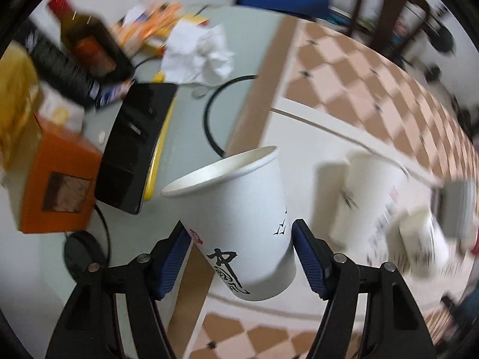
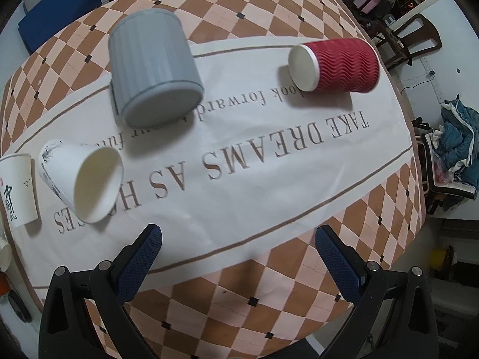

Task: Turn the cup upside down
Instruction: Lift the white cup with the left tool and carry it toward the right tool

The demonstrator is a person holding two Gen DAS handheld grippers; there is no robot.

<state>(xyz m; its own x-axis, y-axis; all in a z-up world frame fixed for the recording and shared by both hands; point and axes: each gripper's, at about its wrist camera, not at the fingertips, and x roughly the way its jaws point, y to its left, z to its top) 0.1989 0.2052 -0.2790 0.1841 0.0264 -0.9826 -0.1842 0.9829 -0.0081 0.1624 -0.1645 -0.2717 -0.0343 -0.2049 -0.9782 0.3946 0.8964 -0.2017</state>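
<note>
while the left gripper (image 1: 241,257) clamps the white cup (image 1: 239,224) low on its wall, the cup hangs tilted, mouth up-left, off the table's (image 1: 269,89) edge. the right gripper (image 2: 238,257) hovers open and empty over the tablecloth (image 2: 269,179), near three toppled cups.

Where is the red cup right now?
In the right wrist view, the red cup lies on its side at the far right of the white table runner, well apart from the grey cup to its left.

Even indoor light, soft shadows, left view motion-blurred, fisheye-warped edges
</note>
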